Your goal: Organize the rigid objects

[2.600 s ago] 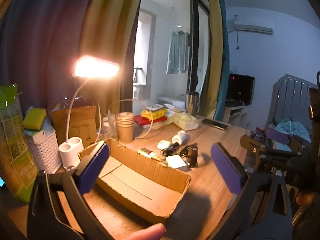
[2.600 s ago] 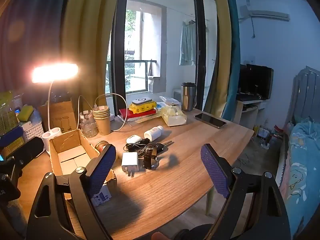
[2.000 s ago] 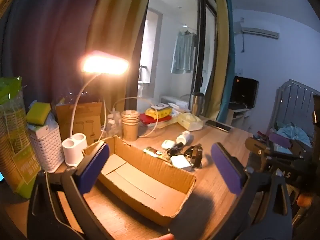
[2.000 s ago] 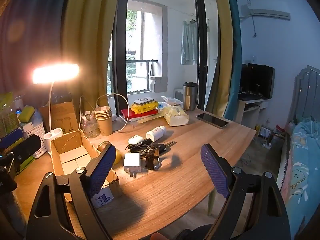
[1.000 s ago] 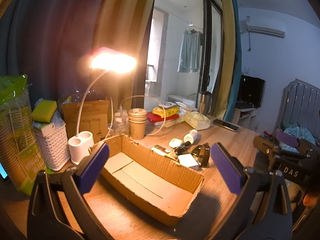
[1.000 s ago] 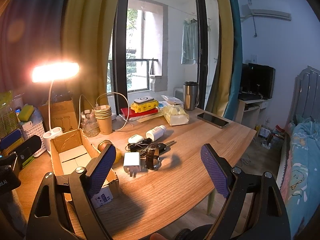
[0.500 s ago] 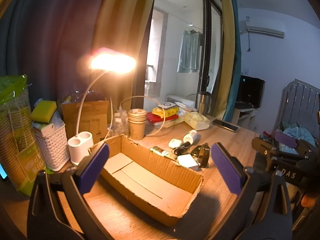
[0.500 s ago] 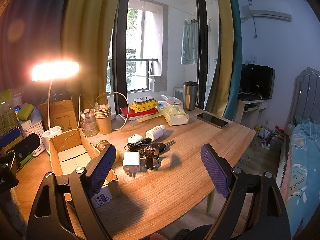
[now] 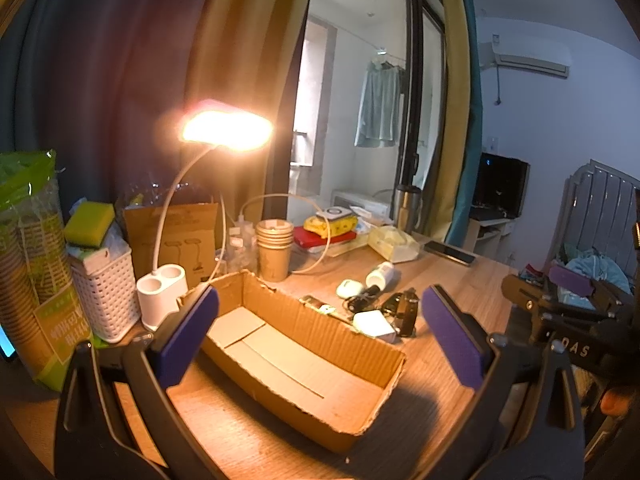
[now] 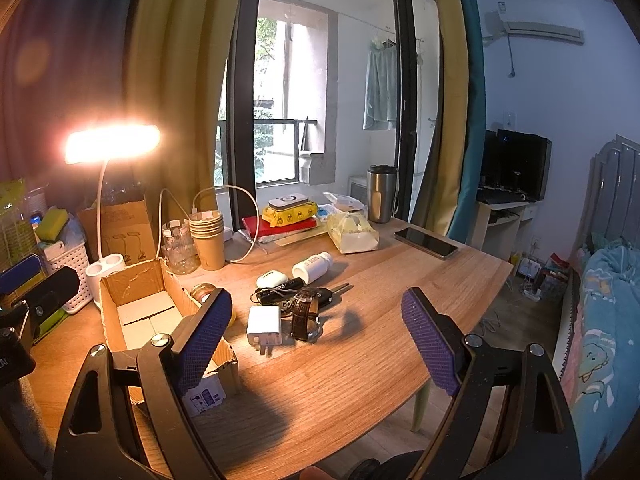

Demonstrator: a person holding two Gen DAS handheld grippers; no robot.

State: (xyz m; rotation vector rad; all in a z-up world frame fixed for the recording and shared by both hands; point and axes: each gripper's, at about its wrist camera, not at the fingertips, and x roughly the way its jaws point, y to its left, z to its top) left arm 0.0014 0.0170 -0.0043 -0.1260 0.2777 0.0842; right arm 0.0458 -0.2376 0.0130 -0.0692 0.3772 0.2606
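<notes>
An open, empty cardboard box (image 9: 304, 356) lies on the wooden table; it also shows in the right wrist view (image 10: 136, 304). Beside it sits a cluster of small items: a white charger plug (image 10: 263, 325), a brown-strap watch (image 10: 306, 314), a car key (image 10: 330, 293), a white pill bottle (image 10: 313, 266), a white earbud case (image 10: 272, 279) and a round tape roll (image 10: 201, 293). My left gripper (image 9: 320, 340) is open and empty above the box. My right gripper (image 10: 316, 344) is open and empty, just in front of the cluster.
A lit desk lamp (image 10: 105, 208), a white basket (image 9: 102, 292), stacked paper cups (image 10: 207, 240), books with a yellow pouch (image 10: 286, 216), a tissue pack (image 10: 352, 234), a steel mug (image 10: 382, 193) and a phone (image 10: 426, 242) stand at the back. The table edge (image 10: 460, 344) is on the right.
My left gripper has drifted slightly, so the box and lamp shift a little right in its view. My right gripper has barely moved. Both stay open.
</notes>
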